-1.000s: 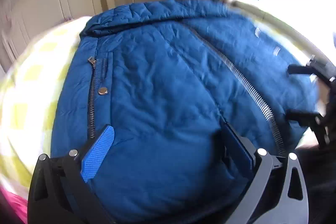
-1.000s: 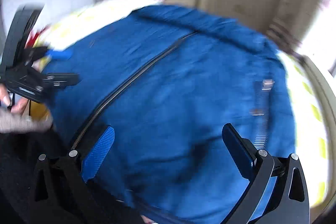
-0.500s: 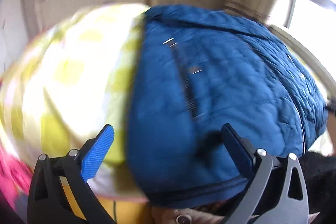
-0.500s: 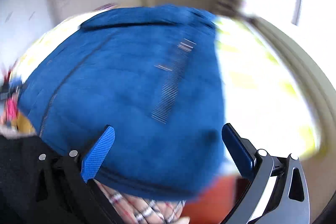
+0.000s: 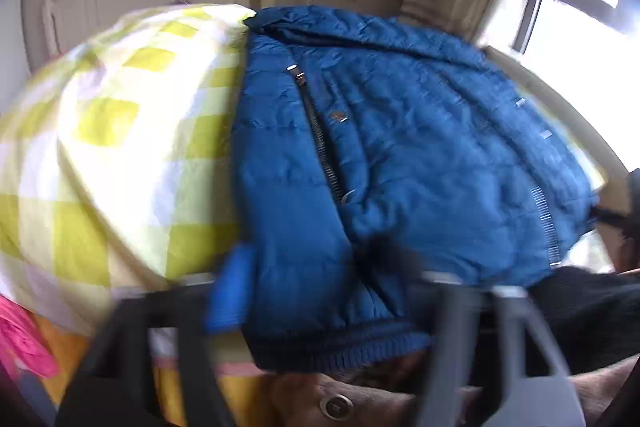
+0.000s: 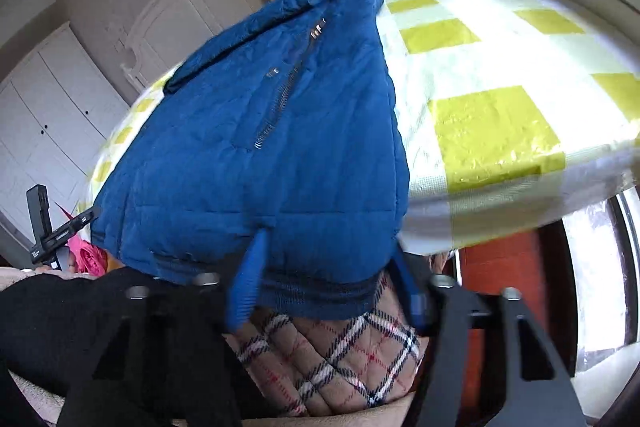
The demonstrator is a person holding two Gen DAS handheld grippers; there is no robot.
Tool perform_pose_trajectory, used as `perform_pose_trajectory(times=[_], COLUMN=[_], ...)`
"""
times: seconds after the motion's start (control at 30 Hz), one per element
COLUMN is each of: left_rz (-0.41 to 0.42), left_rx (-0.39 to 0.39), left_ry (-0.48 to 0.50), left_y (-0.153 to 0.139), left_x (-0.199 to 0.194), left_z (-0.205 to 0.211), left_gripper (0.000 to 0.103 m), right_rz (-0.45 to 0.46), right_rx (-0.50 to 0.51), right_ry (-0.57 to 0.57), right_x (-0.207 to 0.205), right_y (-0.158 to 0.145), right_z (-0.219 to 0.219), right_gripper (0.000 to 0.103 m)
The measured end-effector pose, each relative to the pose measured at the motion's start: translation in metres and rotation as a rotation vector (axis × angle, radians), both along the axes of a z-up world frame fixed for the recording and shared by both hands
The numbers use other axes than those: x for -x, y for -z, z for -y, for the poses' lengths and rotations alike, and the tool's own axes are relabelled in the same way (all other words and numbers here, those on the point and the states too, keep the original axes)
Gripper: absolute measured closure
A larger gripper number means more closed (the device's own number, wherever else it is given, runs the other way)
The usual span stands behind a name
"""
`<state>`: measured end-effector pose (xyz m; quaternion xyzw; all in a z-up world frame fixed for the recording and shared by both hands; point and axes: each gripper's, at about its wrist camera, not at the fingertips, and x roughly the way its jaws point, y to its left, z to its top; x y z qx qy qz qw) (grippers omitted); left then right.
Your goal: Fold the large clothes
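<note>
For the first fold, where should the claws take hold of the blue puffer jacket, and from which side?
Probably the ribbed hem of the blue puffer jacket, one claw near each bottom corner, coming from the foot of the bed. The hem hangs over the mattress edge there, so a thin band is free to pinch. The left claw and right claw already straddle it.

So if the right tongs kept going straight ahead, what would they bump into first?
Most likely the blue jacket: its hem edge already sits between the right tongs, with the checked bedspread behind it. Depth is hard to judge here.
</note>
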<state>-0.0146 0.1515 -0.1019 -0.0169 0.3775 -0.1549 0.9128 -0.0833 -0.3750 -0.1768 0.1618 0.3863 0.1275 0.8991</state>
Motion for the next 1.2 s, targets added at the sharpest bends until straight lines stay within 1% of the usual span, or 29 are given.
perform_pose_trajectory(times=[0.03,0.13,0.2,0.3,0.33,0.4,0.43,0.47,0.53,0.57,0.6,0.63,0.67,0.7,0.73,0.77,0.8,0.83,0.87,0.9,0.97,1.03,1.13,1.17,1.2], left_rz=[0.005,-0.007,-0.023,-0.024,-0.024,-0.016,-0.013,-0.010,-0.011,-0.013,-0.015,-0.022,-0.021,-0.024,-0.020,-0.013,-0.002,0.019,0.037,0.064,0.118,0.177,0.295,0.328,0.346], left_rx=[-0.011,0.012,0.008,-0.016,-0.015,-0.030,-0.035,-0.036,-0.036,-0.046,-0.057,-0.060,-0.063,-0.051,-0.031,0.014,0.068,0.159,0.222,0.295,0.388,0.436,0.550,0.583,0.610], left_ry=[-0.015,-0.013,-0.030,-0.046,-0.053,-0.062,-0.061,-0.061,-0.062,-0.060,-0.037,-0.002,0.000,0.014,0.024,0.036,0.043,0.055,0.065,0.083,0.116,0.140,0.174,0.178,0.182], left_y=[-0.002,-0.003,0.002,0.003,0.003,0.004,0.004,0.004,0.005,0.005,0.005,0.003,0.002,0.001,-0.001,-0.006,-0.012,-0.024,-0.034,-0.048,-0.072,-0.096,-0.134,-0.144,-0.151], left_x=[0.002,0.000,-0.003,-0.007,-0.008,-0.009,-0.010,-0.011,-0.012,-0.012,-0.011,-0.010,-0.008,-0.008,-0.007,-0.004,-0.001,0.005,0.010,0.016,0.029,0.045,0.078,0.086,0.089], left_z=[-0.002,-0.006,-0.006,-0.003,-0.002,0.000,0.000,0.000,-0.001,0.001,0.004,0.009,0.011,0.012,0.011,0.008,0.004,-0.005,-0.010,-0.018,-0.029,-0.037,-0.063,-0.072,-0.079], left_gripper=[0.081,0.081,0.074,0.051,0.045,0.044,0.043,0.042,0.041,0.047,0.058,0.072,0.081,0.085,0.093,0.096,0.096,0.097,0.097,0.097,0.097,0.097,0.097,0.097,0.097], right_rz=[0.020,0.078,0.116,0.103,0.095,0.073,0.081,0.084,0.080,0.083,0.093,0.102,0.107,0.111,0.128,0.153,0.177,0.220,0.254,0.315,0.392,0.484,0.643,0.674,0.724], right_rx=[0.037,0.061,0.065,0.073,0.064,0.040,0.023,0.012,0.028,0.054,0.093,0.122,0.129,0.119,0.105,0.097,0.089,0.058,0.031,-0.009,-0.028,-0.041,-0.055,-0.052,-0.047], right_ry=[-0.001,-0.011,-0.032,-0.051,-0.048,-0.040,-0.044,-0.051,-0.058,-0.055,-0.051,-0.043,-0.033,-0.027,-0.024,-0.021,-0.018,-0.019,-0.019,-0.020,-0.032,-0.045,-0.063,-0.066,-0.074], right_x=[0.004,0.013,0.017,0.009,0.006,-0.001,0.003,0.002,0.001,0.001,0.002,0.003,0.003,0.004,0.006,0.009,0.013,0.019,0.023,0.032,0.044,0.063,0.099,0.105,0.112], right_y=[-0.004,-0.013,-0.021,-0.023,-0.021,-0.017,-0.016,-0.014,-0.014,-0.014,-0.015,-0.015,-0.015,-0.015,-0.018,-0.024,-0.030,-0.041,-0.049,-0.067,-0.091,-0.122,-0.172,-0.181,-0.200], right_z=[-0.005,-0.008,-0.010,-0.009,-0.006,-0.003,0.001,0.000,-0.004,-0.007,-0.012,-0.015,-0.015,-0.014,-0.013,-0.013,-0.013,-0.011,-0.009,-0.005,-0.003,-0.003,0.000,0.000,0.000], right_gripper=[0.057,0.063,0.064,0.061,0.056,0.054,0.049,0.046,0.045,0.046,0.047,0.054,0.069,0.072,0.079,0.082,0.083,0.084,0.085,0.086,0.087,0.087,0.087,0.087,0.087])
